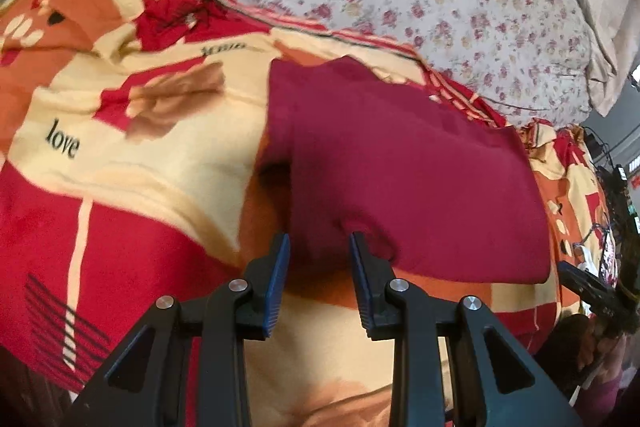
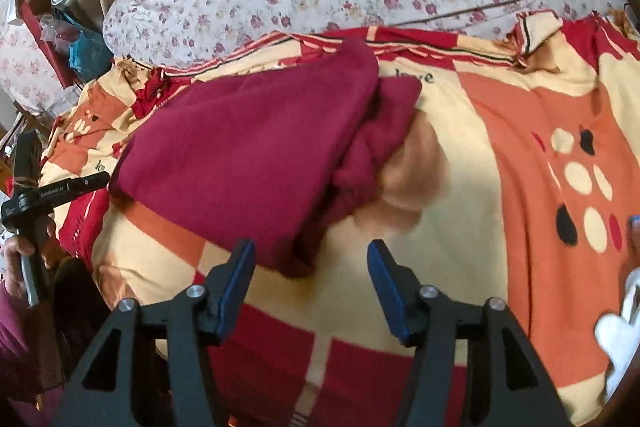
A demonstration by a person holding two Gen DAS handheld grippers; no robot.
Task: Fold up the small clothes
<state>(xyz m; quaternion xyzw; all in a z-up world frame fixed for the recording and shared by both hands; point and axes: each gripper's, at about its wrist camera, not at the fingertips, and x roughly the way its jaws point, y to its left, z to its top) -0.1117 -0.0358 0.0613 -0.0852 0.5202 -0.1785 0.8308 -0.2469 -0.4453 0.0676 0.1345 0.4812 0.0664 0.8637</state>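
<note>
My left hand-held gripper is spread around the maroon garment's near edge; my right hand-held gripper hangs spread beside it.

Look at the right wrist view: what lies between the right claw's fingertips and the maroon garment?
In the right wrist view, only patterned blanket lies between the open right claw and the maroon garment, whose near edge reaches the left fingertip.

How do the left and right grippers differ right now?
The left gripper has a narrower gap, and cloth of the maroon garment lies between its fingertips. The right gripper is spread wider; the garment edge sits by its left finger, the rest of the gap over the blanket. Both are open, with blue pads.
</note>
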